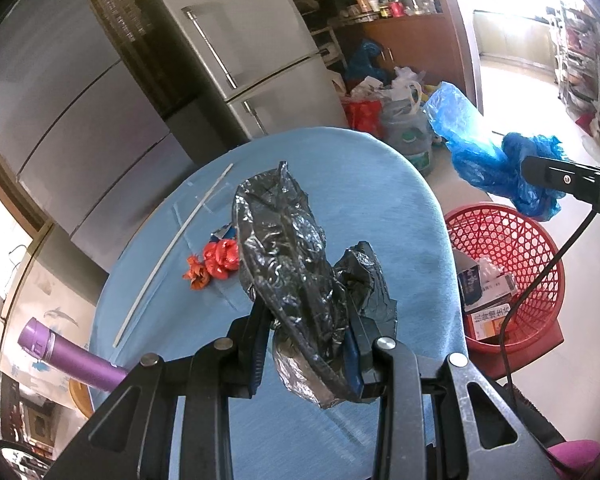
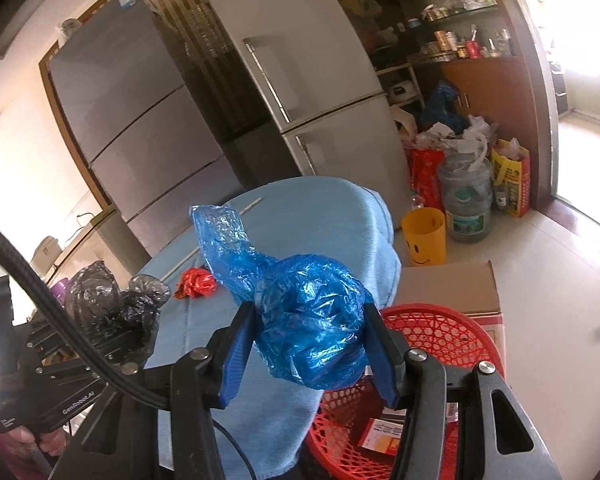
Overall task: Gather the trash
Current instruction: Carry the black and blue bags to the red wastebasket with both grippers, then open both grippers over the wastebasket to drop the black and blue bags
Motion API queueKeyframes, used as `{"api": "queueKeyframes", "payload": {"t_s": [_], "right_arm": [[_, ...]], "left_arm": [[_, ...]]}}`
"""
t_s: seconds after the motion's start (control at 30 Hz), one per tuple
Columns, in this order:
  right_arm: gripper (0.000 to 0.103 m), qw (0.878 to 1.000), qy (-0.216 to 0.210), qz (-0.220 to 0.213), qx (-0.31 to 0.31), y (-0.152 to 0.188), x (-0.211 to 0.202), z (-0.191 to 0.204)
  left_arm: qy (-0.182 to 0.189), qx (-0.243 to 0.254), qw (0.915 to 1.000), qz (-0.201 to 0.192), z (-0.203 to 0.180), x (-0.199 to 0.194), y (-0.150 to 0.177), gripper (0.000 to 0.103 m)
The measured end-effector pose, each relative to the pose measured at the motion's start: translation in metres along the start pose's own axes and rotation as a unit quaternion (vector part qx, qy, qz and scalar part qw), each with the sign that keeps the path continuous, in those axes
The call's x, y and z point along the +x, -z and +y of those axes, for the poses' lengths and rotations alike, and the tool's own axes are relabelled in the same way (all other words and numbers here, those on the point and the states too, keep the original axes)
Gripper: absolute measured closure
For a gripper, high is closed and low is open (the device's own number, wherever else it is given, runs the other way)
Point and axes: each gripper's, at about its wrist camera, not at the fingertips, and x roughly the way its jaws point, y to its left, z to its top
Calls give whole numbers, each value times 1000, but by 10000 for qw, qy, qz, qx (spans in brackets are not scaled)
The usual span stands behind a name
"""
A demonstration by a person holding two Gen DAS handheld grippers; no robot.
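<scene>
My left gripper [image 1: 306,312] is shut on a crumpled black plastic bag [image 1: 288,256] and holds it above the blue-clothed table [image 1: 400,200]. My right gripper [image 2: 310,320] is shut on a crumpled blue plastic bag [image 2: 304,312], held at the table's right edge above the red mesh basket [image 2: 440,328]. The basket [image 1: 500,240] holds several small boxes. A red crumpled wrapper [image 1: 216,260] and a long white strip [image 1: 172,248] lie on the table. The blue bag also shows in the left wrist view [image 1: 492,160], the black bag in the right wrist view [image 2: 108,308].
Two grey refrigerators [image 1: 240,52] stand behind the table. A cardboard box [image 2: 452,288], a yellow smiley cup [image 2: 424,236], a water jug [image 2: 466,204] and bags of clutter sit on the floor to the right. A purple flask [image 1: 68,356] lies at the table's left.
</scene>
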Motion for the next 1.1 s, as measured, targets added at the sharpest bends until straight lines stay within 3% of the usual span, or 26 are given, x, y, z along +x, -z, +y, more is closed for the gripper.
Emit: {"api": "queueKeyframes", "payload": {"t_s": [0.53, 1.1], "right_arm": [[46, 9989, 373, 98, 275, 4, -2, -37], [44, 9966, 595, 331, 457, 4, 1, -58]], "left_arm": [[116, 537, 9985, -68, -33, 2, -16, 68], [626, 826, 9945, -127, -67, 10, -35, 68]]}}
